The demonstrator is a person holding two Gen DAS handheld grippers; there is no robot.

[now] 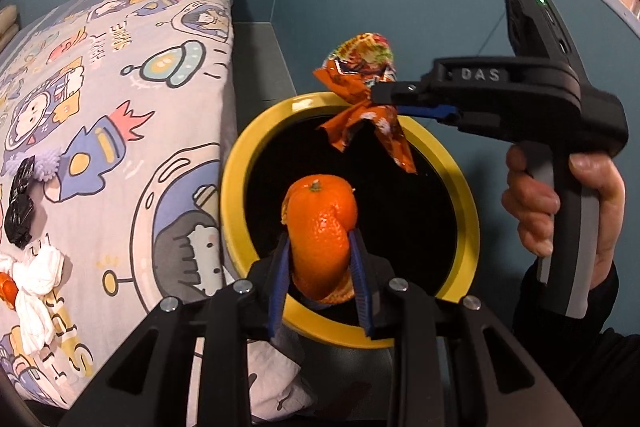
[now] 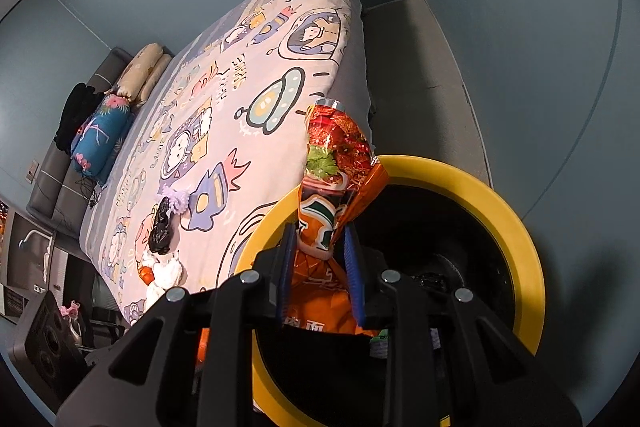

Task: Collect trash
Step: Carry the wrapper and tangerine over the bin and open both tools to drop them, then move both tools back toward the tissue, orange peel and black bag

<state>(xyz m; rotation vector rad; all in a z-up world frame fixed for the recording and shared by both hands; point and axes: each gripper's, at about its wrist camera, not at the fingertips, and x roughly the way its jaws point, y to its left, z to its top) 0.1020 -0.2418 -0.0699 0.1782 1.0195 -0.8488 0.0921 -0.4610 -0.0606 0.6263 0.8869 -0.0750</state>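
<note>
A yellow-rimmed bin with a dark inside stands on the floor beside the bed. My left gripper is shut on an orange peel and holds it over the bin's opening. My right gripper, held by a hand at the right, is shut on a crumpled orange snack wrapper above the bin's far rim. In the right wrist view the right gripper clamps the wrapper above the bin's left rim.
The bed with a cartoon-print cover lies left of the bin. On it lie a black crumpled bag, white tissue, a purple fuzzy item and an orange scrap. Pillows sit at the bed's head. Blue walls surround.
</note>
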